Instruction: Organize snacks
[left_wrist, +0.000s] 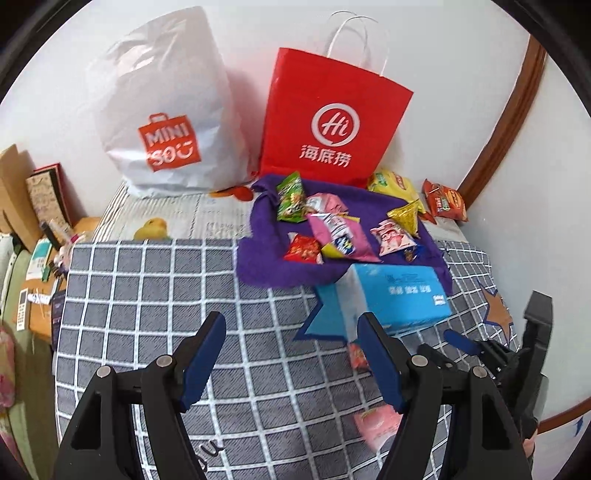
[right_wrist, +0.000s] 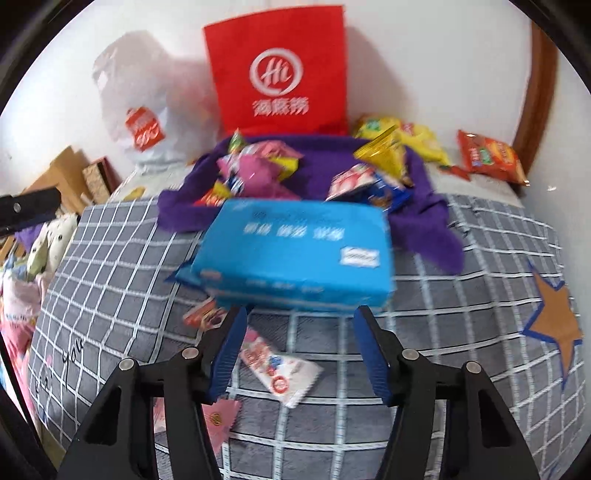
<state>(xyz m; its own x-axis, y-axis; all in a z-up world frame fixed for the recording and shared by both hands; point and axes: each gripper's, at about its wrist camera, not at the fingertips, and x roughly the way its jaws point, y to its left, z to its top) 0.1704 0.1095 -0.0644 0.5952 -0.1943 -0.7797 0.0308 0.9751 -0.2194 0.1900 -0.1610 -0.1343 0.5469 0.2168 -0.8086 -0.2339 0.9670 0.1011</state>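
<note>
- Checked bedcover (left_wrist: 155, 295): grey with a white grid, spread across the bed and bearing every item listed here.
- White bag (left_wrist: 166, 110) and red paper bag (left_wrist: 332, 114): both upright against the wall at the far edge.
- Purple cloth (left_wrist: 258, 266): lies in front of the red bag, with loose snack packets (left_wrist: 332, 229) piled on it.
- Blue box (right_wrist: 295, 251): rests on the bedcover at the near edge of the cloth, just ahead of the right gripper.
- Yellow packet (right_wrist: 413, 140) and orange packet (right_wrist: 487, 155): lie to the right of the cloth, by the wall.
- Left gripper (left_wrist: 291, 328): jaws spread wide, holding nothing, above the bedcover.
- Right gripper (right_wrist: 299, 317): jaws spread wide, holding nothing; a white-and-red packet (right_wrist: 280, 373) lies on the bedcover between its fingers.
</note>
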